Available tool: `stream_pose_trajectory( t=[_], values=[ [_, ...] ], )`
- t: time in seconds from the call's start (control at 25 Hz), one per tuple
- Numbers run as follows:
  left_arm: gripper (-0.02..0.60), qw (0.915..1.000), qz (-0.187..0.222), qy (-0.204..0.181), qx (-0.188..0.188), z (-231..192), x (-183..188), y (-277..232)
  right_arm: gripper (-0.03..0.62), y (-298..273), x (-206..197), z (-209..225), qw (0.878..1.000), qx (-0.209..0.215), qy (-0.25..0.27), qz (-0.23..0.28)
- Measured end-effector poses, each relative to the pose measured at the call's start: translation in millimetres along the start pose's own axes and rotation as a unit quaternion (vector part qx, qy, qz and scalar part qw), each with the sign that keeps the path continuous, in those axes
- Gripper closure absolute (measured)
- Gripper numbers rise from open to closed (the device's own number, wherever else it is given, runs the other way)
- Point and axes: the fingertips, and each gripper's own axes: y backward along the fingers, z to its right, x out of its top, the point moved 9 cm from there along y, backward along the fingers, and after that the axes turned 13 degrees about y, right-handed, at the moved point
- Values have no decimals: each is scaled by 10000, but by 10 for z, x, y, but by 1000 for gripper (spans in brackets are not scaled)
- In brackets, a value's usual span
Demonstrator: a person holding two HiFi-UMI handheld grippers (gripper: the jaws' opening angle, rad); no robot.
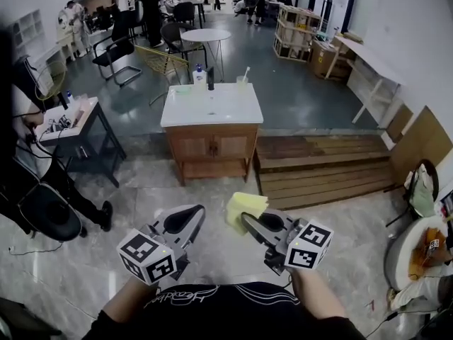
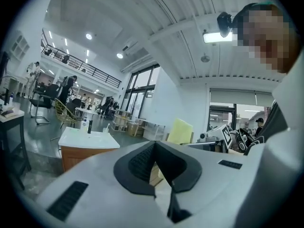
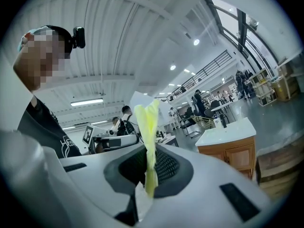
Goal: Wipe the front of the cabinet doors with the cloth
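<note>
The wooden cabinet (image 1: 212, 147) with a white sink top stands a few steps ahead of me, its two doors (image 1: 214, 146) shut and facing me. It also shows small in the left gripper view, cabinet (image 2: 80, 152), and in the right gripper view, cabinet (image 3: 232, 154). My right gripper (image 1: 246, 218) is shut on a yellow cloth (image 1: 243, 205), which sticks up between the pads as cloth (image 3: 148, 127). The left gripper (image 1: 197, 211) is held beside it at waist height, shut and empty (image 2: 154, 145). Both are far from the doors.
A low wooden platform (image 1: 322, 168) lies right of the cabinet. A black cart (image 1: 78, 129) and a person (image 1: 32, 190) are at the left. A bottle (image 1: 199, 74) stands on the cabinet top. Chairs and a round table (image 1: 205, 35) are behind.
</note>
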Motion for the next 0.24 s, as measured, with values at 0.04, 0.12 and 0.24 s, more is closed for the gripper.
stream_pose_trajectory(
  t=[0.04,0.12,0.24],
  values=[
    [575,10000,13,5,28,51,-30,11,553,54,4,-25,10000,16,10,32],
    [575,9999,52,98,52,157,-108,22,553,175,-2,-95,10000,31,17,69],
    [575,9993,121,343,17,328,-231,4,553,378,-26,-199,10000,7,24,86]
  ],
)
